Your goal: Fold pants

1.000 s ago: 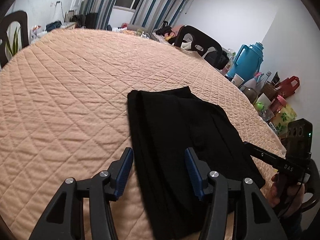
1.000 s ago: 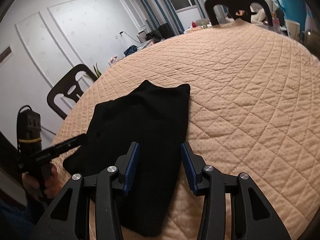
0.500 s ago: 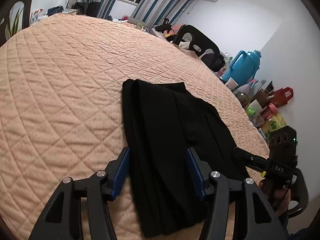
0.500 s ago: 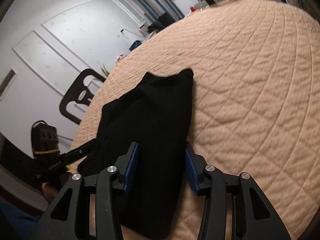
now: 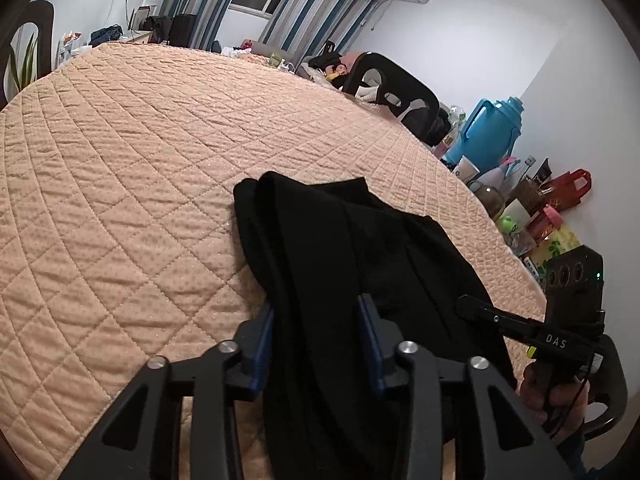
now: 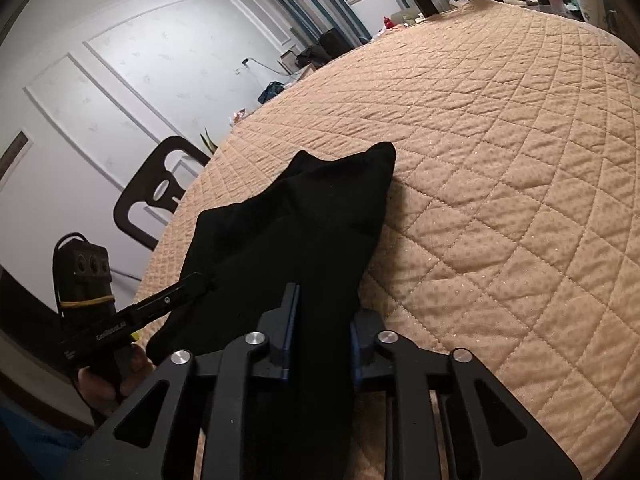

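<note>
Both claws are closing on the near end of the black pants (image 5: pixel 344 248), which lie in a long folded strip on the desk under a peach quilted cover (image 5: pixel 120 184). Left claw (image 5: pixel 320 344) points downward over the desk edge, its blue-padded fingers (image 5: pixel 370 344) standing on either side of a thick fold of cloth that fills the gap between them; the pads seem to touch the fabric on both sides. Right claw (image 6: pixel 320 332) tilts down the same way, its jaws drawn close around a bunched ridge of the pants, with cloth pressed between the blue pads. Each wrist view catches the other tool: the left view shows the right claw's black finger lying on the pants' side edge and a hand (image 5: pixel 560 396) wrapped round its handle, while the right view shows the left tool's finger at the opposite edge and the hand (image 6: pixel 108 380) that grips it. Among containers, only the left view shows a blue thermos jug (image 5: pixel 492 132), a white cup (image 5: pixel 466 169) just beside it and a red bag (image 5: pixel 568 188) in a crowded row by the wall; what they hold cannot be seen. A dark chair (image 6: pixel 156 192) against a white panelled wall (image 6: pixel 120 80) shows best in the right view, striped curtains (image 5: pixel 304 8) in the left.
</note>
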The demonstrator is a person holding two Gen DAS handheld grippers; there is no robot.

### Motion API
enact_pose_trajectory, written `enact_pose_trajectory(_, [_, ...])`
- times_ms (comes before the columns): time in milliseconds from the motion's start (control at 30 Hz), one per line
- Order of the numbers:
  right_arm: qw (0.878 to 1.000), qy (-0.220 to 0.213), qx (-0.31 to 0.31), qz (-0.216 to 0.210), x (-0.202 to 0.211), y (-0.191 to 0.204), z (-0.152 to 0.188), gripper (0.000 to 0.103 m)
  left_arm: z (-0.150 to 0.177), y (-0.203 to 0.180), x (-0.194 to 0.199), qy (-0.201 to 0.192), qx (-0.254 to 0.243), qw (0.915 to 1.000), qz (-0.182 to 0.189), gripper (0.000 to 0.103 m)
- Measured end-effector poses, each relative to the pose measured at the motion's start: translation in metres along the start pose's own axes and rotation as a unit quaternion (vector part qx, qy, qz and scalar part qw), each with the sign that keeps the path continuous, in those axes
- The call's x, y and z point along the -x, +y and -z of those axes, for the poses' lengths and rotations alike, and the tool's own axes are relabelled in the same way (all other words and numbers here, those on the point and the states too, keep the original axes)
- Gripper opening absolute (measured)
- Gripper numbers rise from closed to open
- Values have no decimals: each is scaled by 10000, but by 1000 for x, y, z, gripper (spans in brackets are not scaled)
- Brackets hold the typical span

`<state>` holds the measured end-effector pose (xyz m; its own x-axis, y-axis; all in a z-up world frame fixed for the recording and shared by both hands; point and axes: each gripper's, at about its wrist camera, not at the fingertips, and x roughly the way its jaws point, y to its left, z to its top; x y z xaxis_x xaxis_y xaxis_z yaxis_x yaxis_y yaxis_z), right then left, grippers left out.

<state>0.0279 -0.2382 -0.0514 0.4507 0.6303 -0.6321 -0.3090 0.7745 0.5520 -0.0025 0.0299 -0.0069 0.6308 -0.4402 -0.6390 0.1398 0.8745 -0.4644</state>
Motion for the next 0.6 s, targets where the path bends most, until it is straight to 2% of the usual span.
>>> enact_pose_trajectory(200, [9998, -149, 145, -38, 8, 11, -5, 17, -7, -7, 10, -103, -170, 9998, 41, 26])
enact_pose_trajectory(367, [9987, -259, 388, -222, 11, 32, -20, 17, -19, -4, 18, -168, -258, 9995, 52, 25])
enact_pose_trajectory(600, [9959, -290, 679, -524, -14, 63, -58, 17, -65, 16, 35, -445, -350, 9981, -232, 25])
